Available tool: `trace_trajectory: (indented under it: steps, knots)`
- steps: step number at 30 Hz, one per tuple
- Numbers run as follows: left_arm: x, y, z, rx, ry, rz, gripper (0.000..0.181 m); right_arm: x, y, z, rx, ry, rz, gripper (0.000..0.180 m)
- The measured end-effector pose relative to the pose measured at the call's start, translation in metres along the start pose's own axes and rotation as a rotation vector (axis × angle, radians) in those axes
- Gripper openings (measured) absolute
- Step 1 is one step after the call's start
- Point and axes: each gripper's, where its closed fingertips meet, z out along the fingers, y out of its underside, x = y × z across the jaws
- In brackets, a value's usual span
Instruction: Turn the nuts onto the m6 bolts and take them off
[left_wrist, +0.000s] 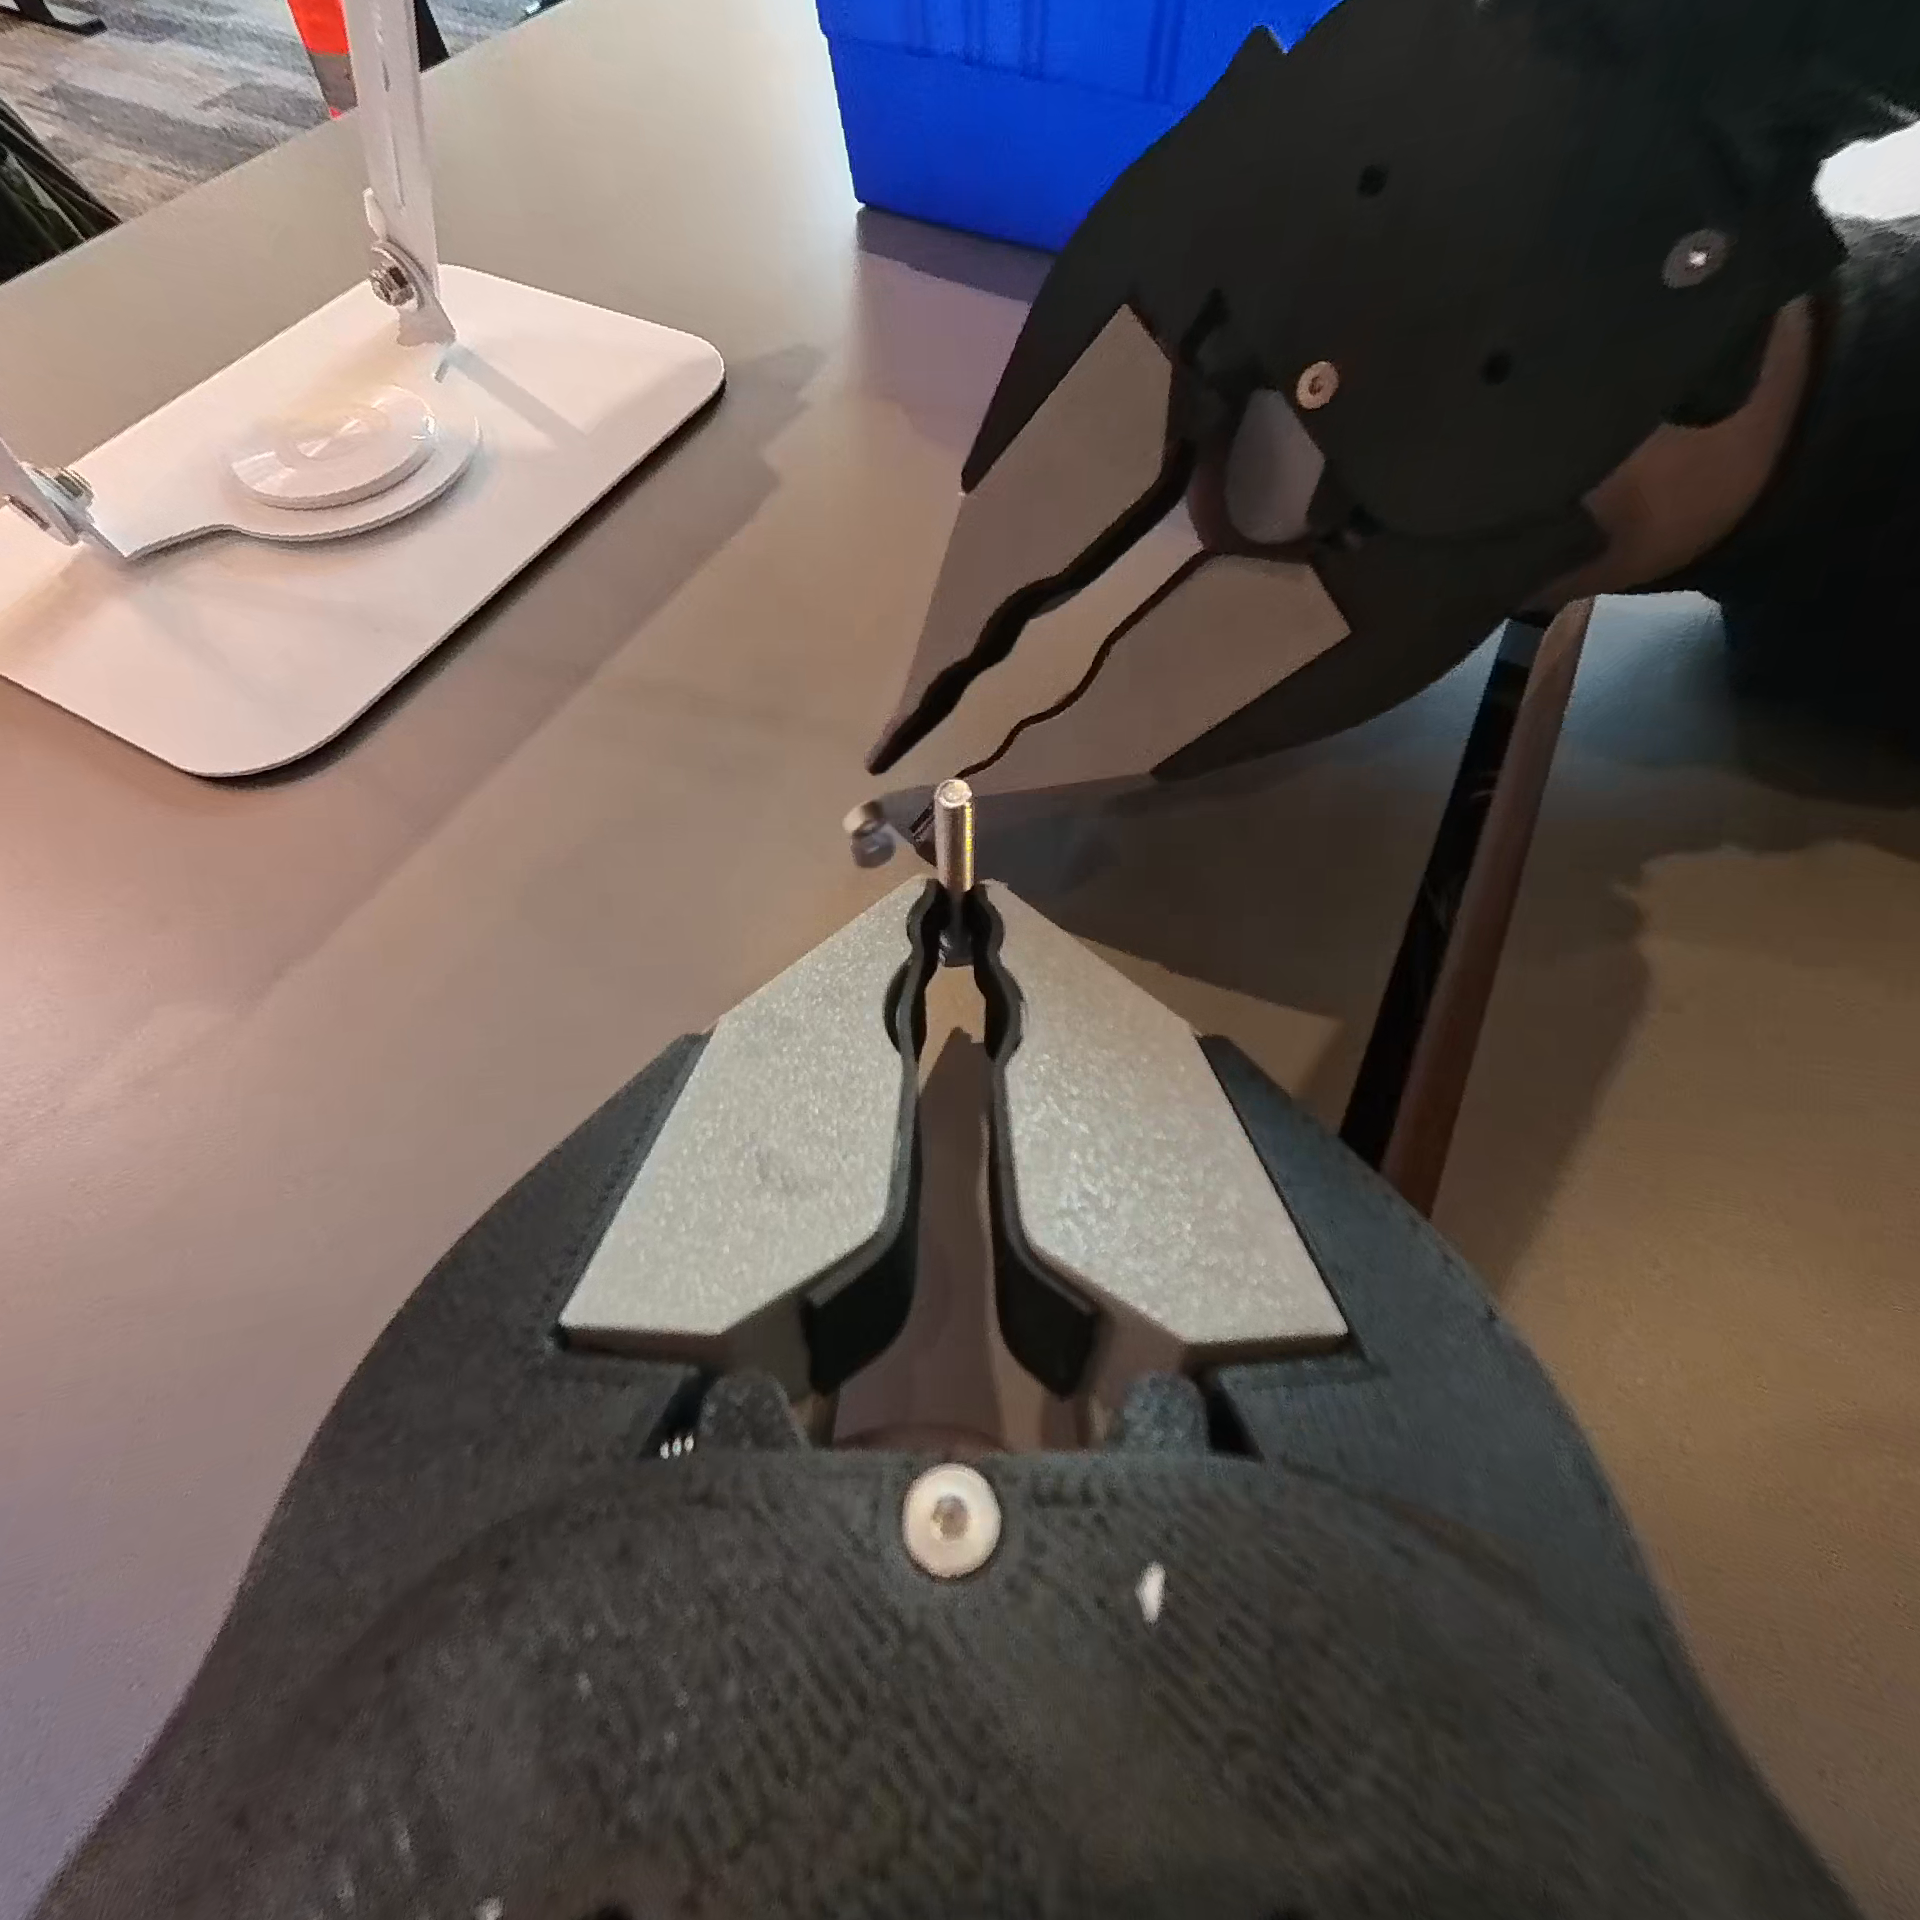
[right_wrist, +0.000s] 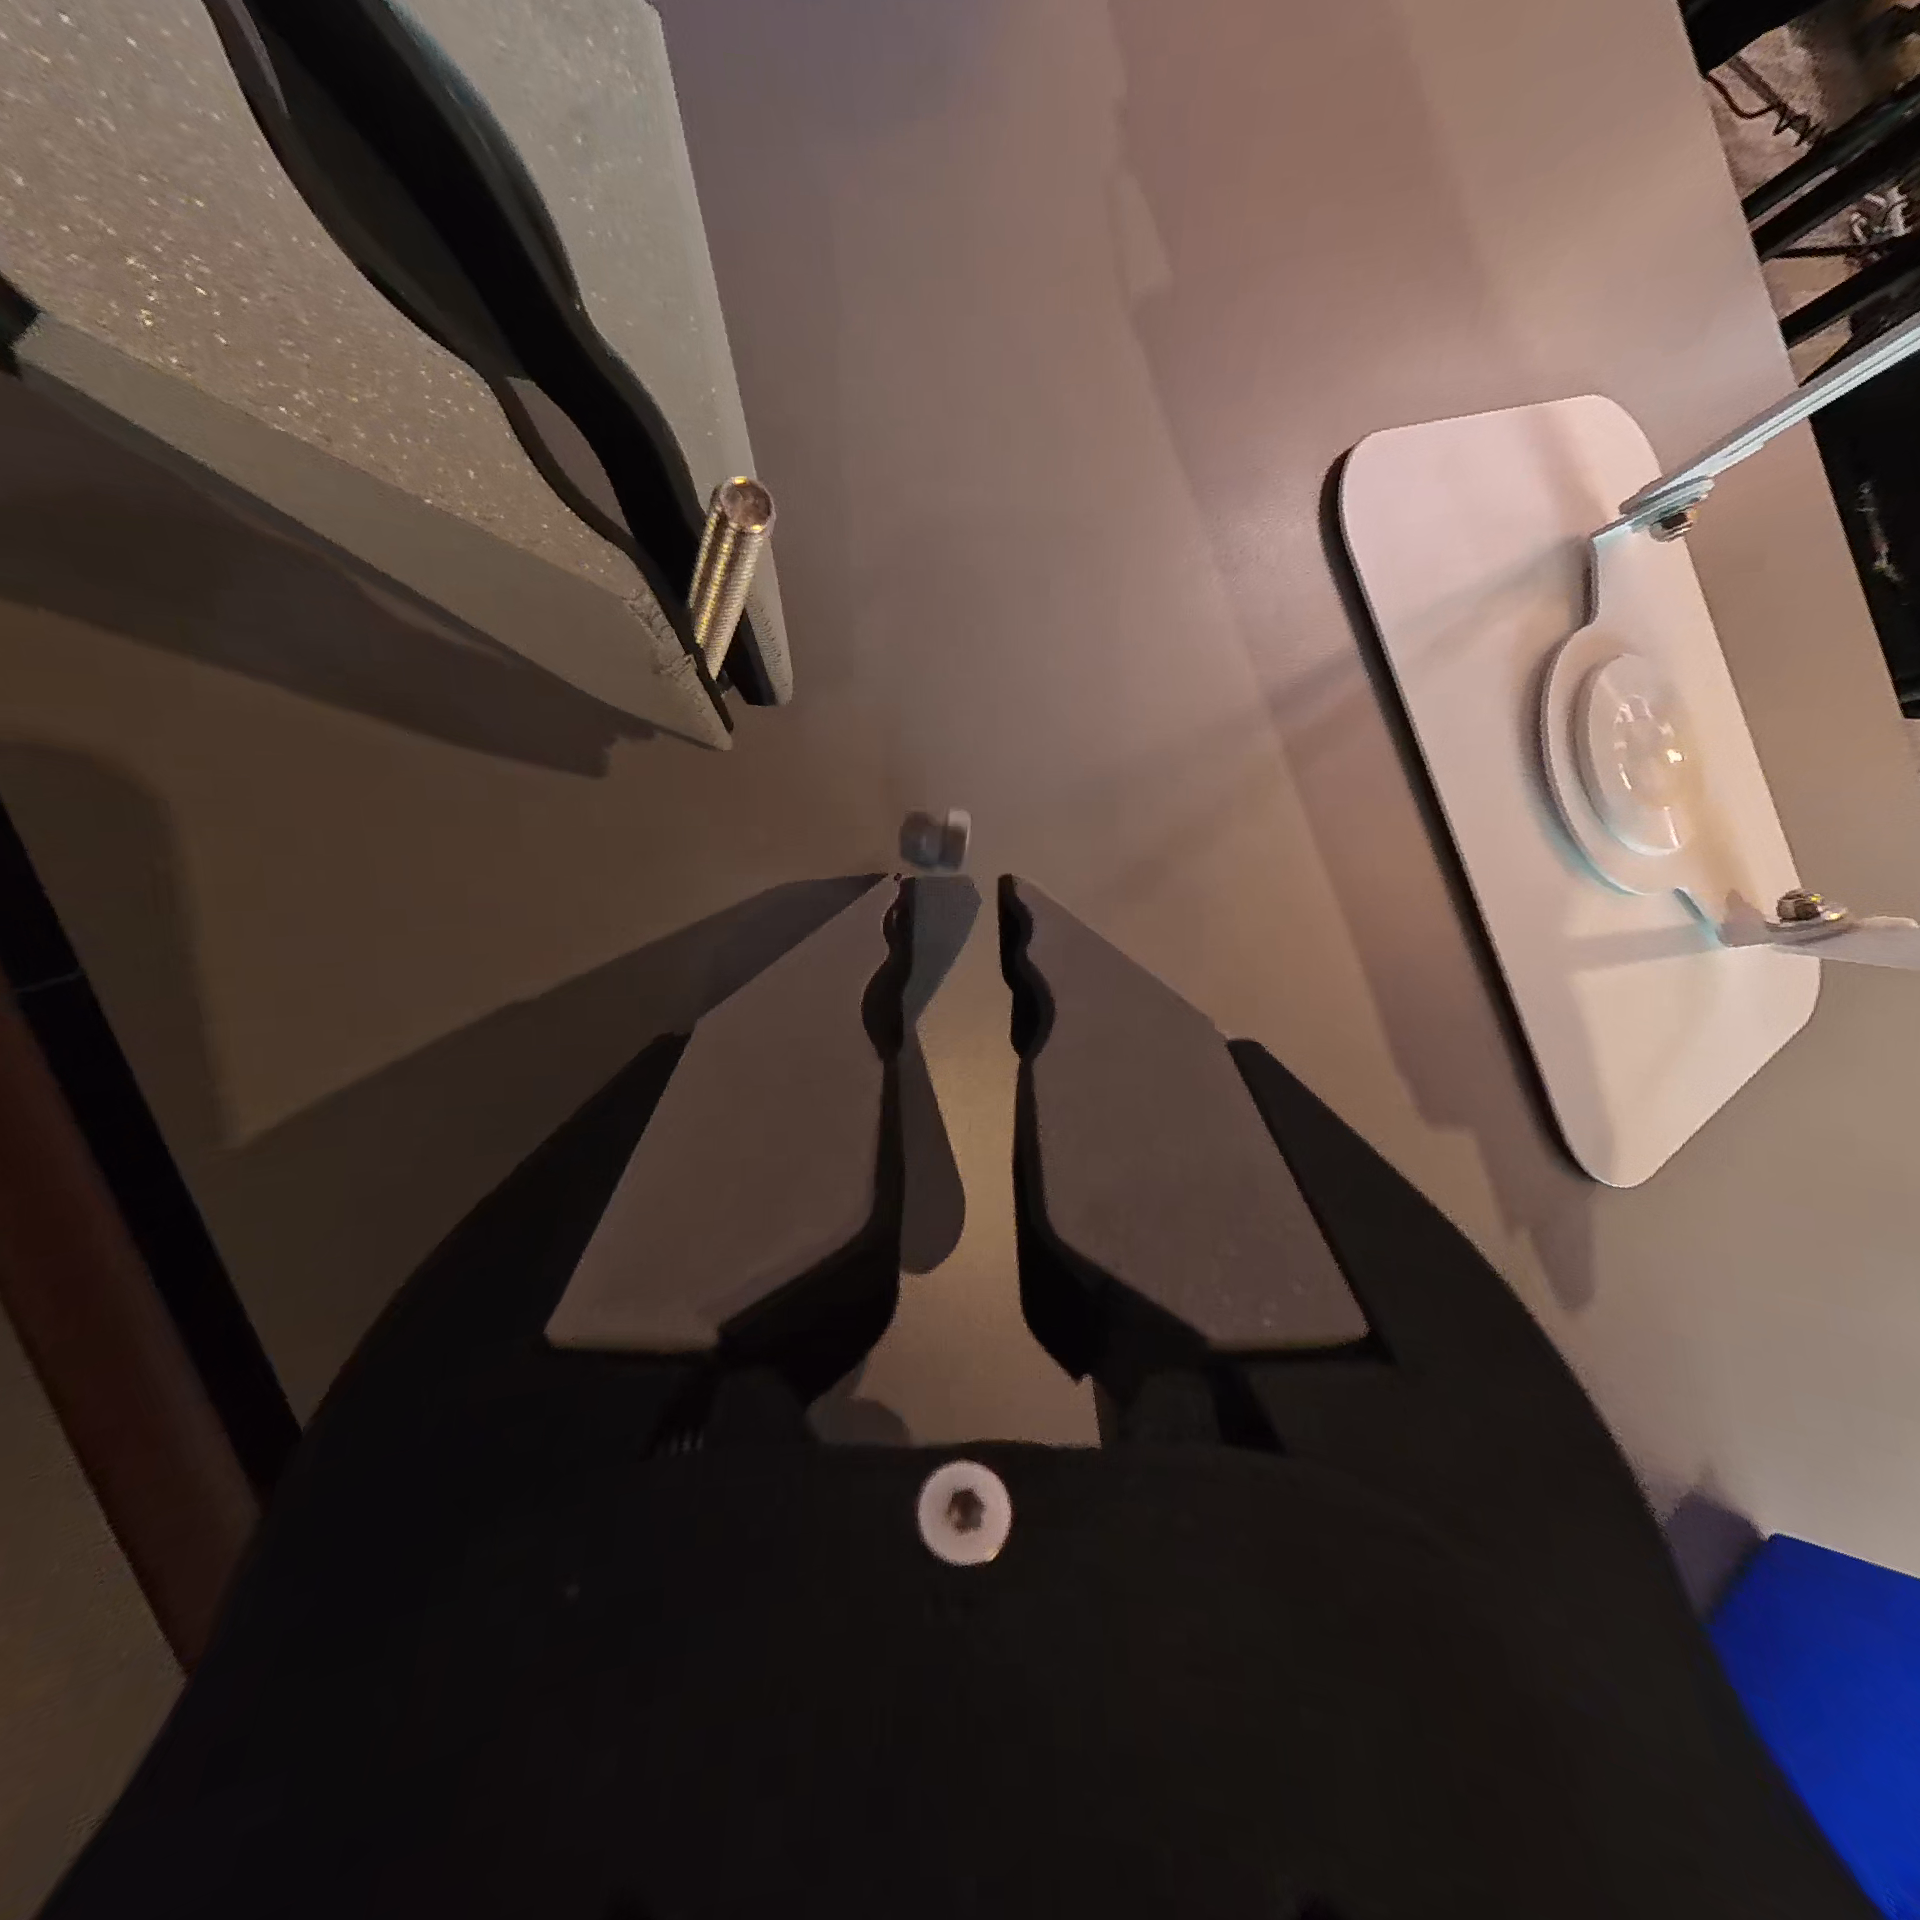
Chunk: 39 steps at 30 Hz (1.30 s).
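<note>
My left gripper (left_wrist: 954, 906) is shut on the lower end of a silver threaded M6 bolt (left_wrist: 953, 836), which stands up past its tips. In the right wrist view this gripper (right_wrist: 743, 691) and the bolt (right_wrist: 732, 582) show at upper left. A small silver nut (right_wrist: 935, 836) lies on the brown table just beyond the tips of my right gripper (right_wrist: 948, 881), which is open and empty. In the left wrist view the right gripper (left_wrist: 925, 771) comes down from the upper right, its tips just above the nut (left_wrist: 868, 831), which lies left of the bolt.
A white stand base (left_wrist: 312, 582) with metal arms sits on the table at the left; it also shows in the right wrist view (right_wrist: 1558, 779). A blue bin (left_wrist: 987, 125) stands at the back. A dark gap (left_wrist: 1455, 935) splits the table surface at the right. My right fingertips sit around 5 cm from my left ones.
</note>
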Motion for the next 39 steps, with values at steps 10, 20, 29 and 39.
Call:
trace_trajectory:
  steps: [10, 20, 29, 39]
  knots:
    - [-0.001, 0.0, -0.001, 0.0, -0.003, 0.001, 0.002, 0.0, -0.008, -0.005, 0.066, -0.037, 0.057, 0.014]
    - [0.0, 0.0, 0.0, -0.002, -0.003, 0.003, 0.003, 0.014, -0.016, -0.017, 0.137, -0.021, 0.16, 0.017]
    - [0.0, 0.0, 0.0, -0.002, -0.005, 0.004, 0.003, 0.022, -0.014, -0.019, 0.134, 0.007, 0.197, 0.018]
    - [-0.001, 0.0, 0.0, 0.001, -0.007, 0.001, 0.002, 0.019, -0.024, -0.024, 0.193, -0.034, 0.234, 0.018]
